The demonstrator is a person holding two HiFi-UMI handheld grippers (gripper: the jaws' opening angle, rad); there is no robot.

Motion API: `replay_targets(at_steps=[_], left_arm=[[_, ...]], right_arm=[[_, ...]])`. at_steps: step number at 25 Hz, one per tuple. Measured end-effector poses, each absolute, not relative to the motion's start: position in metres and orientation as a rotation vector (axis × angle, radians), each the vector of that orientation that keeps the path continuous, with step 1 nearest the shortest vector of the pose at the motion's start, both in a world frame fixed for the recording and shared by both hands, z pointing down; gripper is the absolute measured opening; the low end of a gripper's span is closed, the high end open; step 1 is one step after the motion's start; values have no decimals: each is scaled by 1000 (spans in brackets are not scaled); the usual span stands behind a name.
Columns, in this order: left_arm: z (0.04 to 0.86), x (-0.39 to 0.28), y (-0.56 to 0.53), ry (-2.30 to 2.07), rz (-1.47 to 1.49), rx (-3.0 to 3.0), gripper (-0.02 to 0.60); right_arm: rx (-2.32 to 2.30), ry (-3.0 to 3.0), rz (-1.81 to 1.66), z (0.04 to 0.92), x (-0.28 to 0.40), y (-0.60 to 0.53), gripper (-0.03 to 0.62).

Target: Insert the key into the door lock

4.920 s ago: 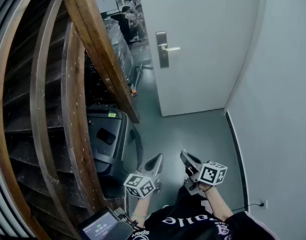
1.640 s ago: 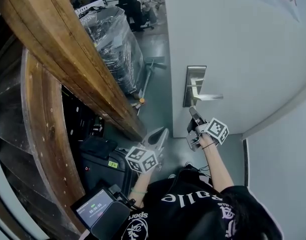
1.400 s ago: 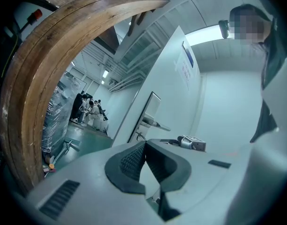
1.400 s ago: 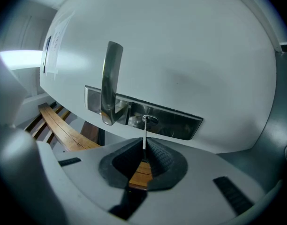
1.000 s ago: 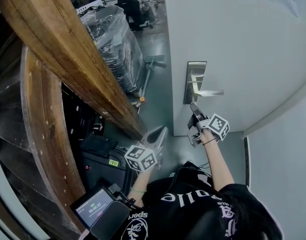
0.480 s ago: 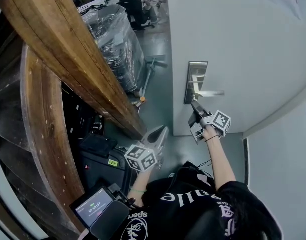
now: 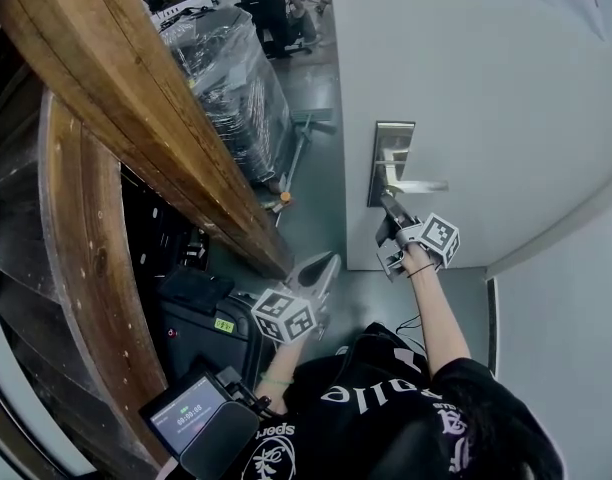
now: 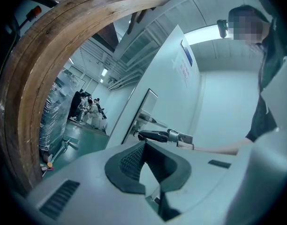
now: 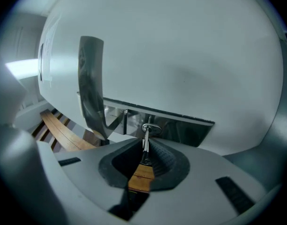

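Note:
The white door (image 7: 486,98) carries a steel lock plate (image 7: 391,163) with a lever handle (image 7: 418,185). My right gripper (image 7: 386,202) is raised to the plate's lower end, just under the handle. It is shut on a thin metal key (image 9: 145,143). The key's tip meets the round keyhole cylinder (image 9: 151,128) on the plate (image 9: 185,129); how deep it sits I cannot tell. The handle (image 9: 89,88) stands just left of the key. My left gripper (image 7: 324,266) hangs low by my waist, shut and empty (image 8: 142,150), and sees the right gripper (image 8: 155,136) at the door.
A curved wooden stair rail (image 7: 136,98) and steps fill the left. A dark case (image 7: 201,313) lies under them. A wrapped pallet (image 7: 231,93) and seated people (image 7: 271,3) are further back. A white wall (image 7: 566,348) closes the right side.
After the walk up to the door, my right gripper has risen with the key from below the handle to the lock plate. The left gripper has stayed low.

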State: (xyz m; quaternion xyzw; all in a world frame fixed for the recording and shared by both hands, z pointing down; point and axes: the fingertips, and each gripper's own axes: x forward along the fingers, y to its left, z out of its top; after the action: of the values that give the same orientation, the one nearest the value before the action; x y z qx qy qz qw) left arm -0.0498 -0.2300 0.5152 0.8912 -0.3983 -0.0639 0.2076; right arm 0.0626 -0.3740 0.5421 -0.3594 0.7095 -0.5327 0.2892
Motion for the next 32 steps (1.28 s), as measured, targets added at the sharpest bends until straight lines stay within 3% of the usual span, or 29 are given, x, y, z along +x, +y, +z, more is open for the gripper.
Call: replay_targets(at_steps=[4,9,25,32], left_arm=[[515,-55,-231,-1137,-186,2466,5],[514,-59,-229,-1150,-204,2445,5],[549,-22,-148,-910,-44,2436,5],[519,12,-120,-837,-72,2518,5]], right_arm=[[-1049,2004,-1371,541,64,-373,39],[-1197,2133,-1312,546,68,-353,92],[-1409,2232,-1187,560,91,-167,49],[-1401,2258,-1183,561,99,-113,48]])
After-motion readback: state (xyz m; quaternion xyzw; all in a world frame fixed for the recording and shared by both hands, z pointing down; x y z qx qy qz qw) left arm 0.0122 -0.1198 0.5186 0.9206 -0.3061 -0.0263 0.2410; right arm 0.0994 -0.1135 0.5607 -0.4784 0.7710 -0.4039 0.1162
